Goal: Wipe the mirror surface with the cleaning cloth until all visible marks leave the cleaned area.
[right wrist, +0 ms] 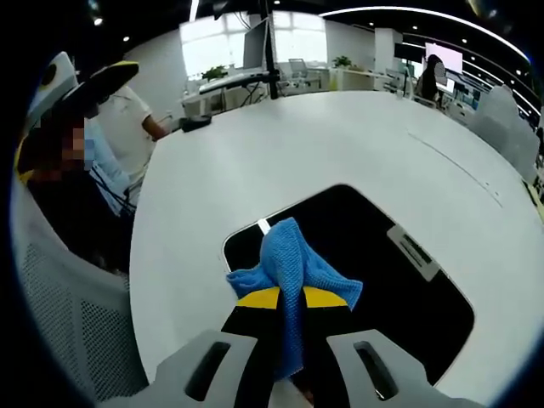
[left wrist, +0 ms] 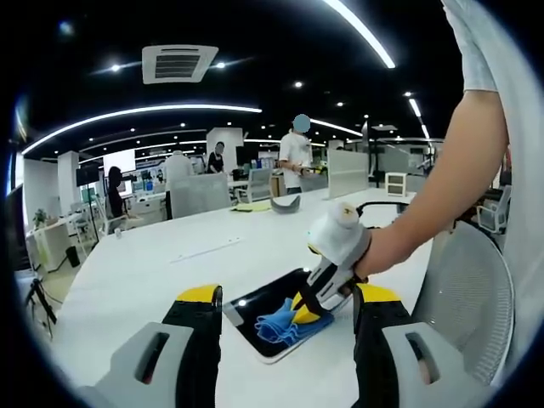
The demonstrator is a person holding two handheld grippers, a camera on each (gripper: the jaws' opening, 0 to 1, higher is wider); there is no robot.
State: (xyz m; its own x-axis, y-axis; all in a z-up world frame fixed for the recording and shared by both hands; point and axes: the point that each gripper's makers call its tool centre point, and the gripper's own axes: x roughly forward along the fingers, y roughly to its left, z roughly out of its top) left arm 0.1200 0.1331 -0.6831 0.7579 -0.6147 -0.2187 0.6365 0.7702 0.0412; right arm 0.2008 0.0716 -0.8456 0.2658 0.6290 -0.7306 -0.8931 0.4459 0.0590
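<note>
A dark rectangular mirror (left wrist: pixel 253 310) with a white rim lies flat on the white table (left wrist: pixel 153 272). In the left gripper view a hand holds my right gripper (left wrist: pixel 303 306), whose tips pinch a blue cloth (left wrist: pixel 285 325) down on the mirror's near right part. My left gripper (left wrist: pixel 289 295) hovers above the table edge with its jaws wide apart and nothing between them. In the right gripper view my right gripper (right wrist: pixel 289 297) is shut on the blue cloth (right wrist: pixel 293 251), which is bunched over the mirror (right wrist: pixel 382 280) near its left corner. No marks are readable on the glass.
A grey mesh chair (left wrist: pixel 467 289) stands at the table's near edge, also seen as the chair (right wrist: pixel 68 323). A dark object (left wrist: pixel 285 204) and a yellow cloth (left wrist: pixel 252 206) lie at the table's far end. People and desks are beyond.
</note>
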